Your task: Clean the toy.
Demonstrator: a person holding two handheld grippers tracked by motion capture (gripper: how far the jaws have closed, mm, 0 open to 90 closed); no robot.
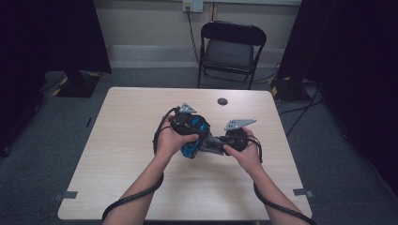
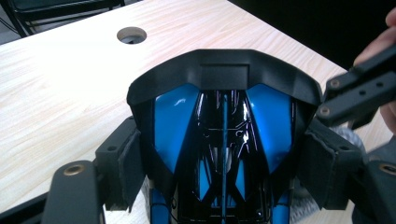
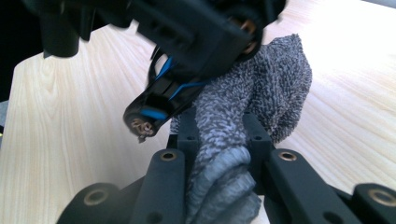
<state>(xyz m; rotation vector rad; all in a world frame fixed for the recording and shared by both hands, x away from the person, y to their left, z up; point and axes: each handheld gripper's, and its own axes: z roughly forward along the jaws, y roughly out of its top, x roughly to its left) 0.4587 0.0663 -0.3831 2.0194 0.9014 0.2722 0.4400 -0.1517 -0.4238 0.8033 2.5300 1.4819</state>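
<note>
Table (image 1: pixel 122 154): pale wood-grain top, smooth and matt. Blue-and-black object (image 2: pixel 224 140): glossy hard plastic (highlights on the blue panels). Grey cloth (image 3: pixel 261 93): rough, looped terry, matt.

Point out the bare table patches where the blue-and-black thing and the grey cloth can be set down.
Free: the table's left half, the right strip, and the far edge around the round hole. Crowded: the middle, where both hand-held grippers meet with the blue-and-black thing and grey cloth.

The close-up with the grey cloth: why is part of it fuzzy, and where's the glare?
Right gripper view: the near black-and-blue object is blurred, the cloth sharp, the table washed out at right. Left gripper view: small glints on the object's blue panels.
</note>
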